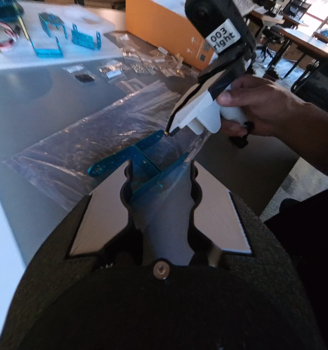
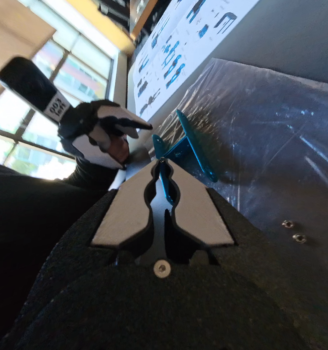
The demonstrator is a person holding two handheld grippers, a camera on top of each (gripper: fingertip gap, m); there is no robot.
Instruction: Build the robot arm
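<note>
Between the spread fingers of the left gripper (image 1: 161,166) the gap is partly filled by a blue H-shaped perforated metal bracket (image 1: 140,161). The right gripper (image 1: 167,133), at centre right of the left wrist view, blocks the bracket's upper arm tip. Bare grey table surface (image 1: 27,98) at left of frame gives open passage. A crinkled clear plastic sheet (image 1: 79,144) covers the centre. Small clear parts bags (image 1: 140,62) and an orange cardboard box (image 1: 163,28) obstruct the upper centre.

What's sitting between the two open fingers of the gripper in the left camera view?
Part of a blue metal bracket resting on clear plastic sheet, seen in the left wrist view. The left gripper is open around it; contact is unclear.
</note>
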